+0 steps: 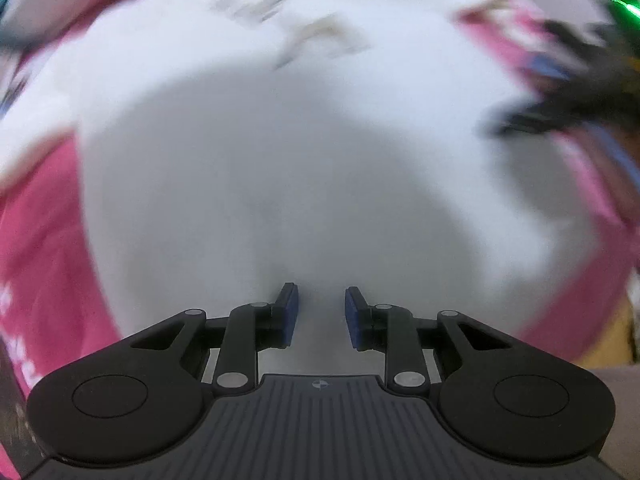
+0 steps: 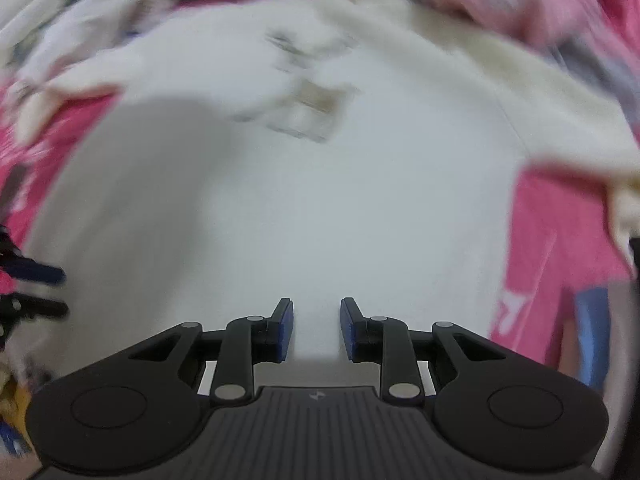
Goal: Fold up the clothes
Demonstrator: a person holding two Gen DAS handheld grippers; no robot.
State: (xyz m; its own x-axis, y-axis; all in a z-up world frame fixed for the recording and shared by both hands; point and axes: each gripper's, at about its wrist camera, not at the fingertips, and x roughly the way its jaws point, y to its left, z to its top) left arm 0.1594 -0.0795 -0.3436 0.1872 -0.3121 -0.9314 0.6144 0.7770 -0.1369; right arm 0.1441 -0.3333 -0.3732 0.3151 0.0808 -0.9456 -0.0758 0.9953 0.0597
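Note:
A white T-shirt with a faint grey print lies spread flat and fills both blurred views; it also shows in the right wrist view. It rests on a pink garment with white lettering, also in the right wrist view. My left gripper is open and empty, close above the shirt's near part. My right gripper is open and empty above the same shirt. The right gripper shows blurred at the right edge of the left wrist view. The left gripper's fingers show at the left edge of the right wrist view.
More clothes are piled at the far side, pale and pink. A blue item lies at the right edge. A yellowish surface shows at the lower right in the left wrist view.

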